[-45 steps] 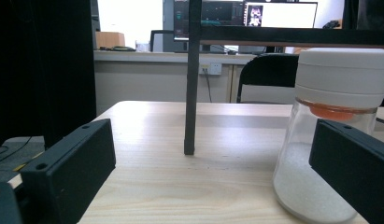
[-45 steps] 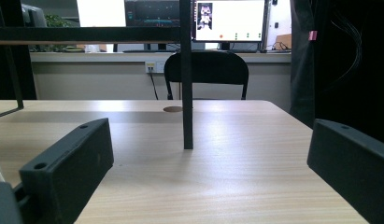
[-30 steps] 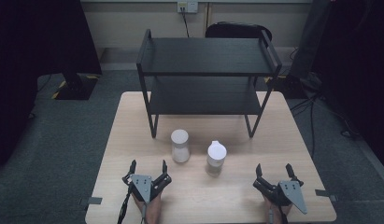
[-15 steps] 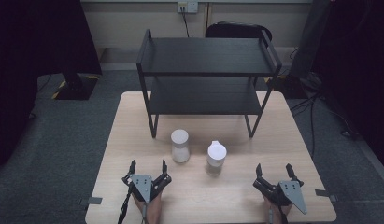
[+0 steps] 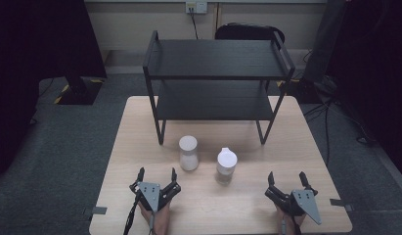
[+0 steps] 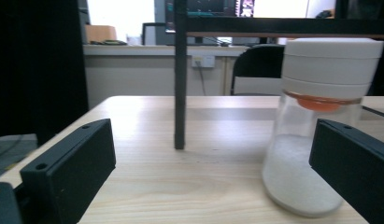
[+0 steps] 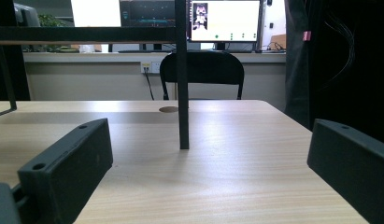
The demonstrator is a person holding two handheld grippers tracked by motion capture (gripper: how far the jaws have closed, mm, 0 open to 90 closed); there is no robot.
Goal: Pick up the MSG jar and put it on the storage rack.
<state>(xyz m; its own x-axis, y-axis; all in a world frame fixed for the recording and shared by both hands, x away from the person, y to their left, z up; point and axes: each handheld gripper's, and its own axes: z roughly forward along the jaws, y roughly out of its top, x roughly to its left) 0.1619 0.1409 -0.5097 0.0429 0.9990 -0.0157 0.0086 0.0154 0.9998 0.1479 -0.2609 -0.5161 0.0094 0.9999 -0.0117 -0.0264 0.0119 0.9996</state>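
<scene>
On the worktop (image 5: pixel 140 127), near edge, left tool (image 5: pixel 156 177) and right tool (image 5: pixel 287 180) rest with jaws apart, holding nothing. Both jars, flat-lid jar (image 5: pixel 188 152) and spout-lid jar (image 5: pixel 226 165), stand untouched before the empty black shelf (image 5: pixel 215 58); work not yet started.

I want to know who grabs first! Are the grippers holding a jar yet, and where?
Nothing is held. The left gripper and right gripper both rest open on the table, apart from the two white-lidded jars.
</scene>
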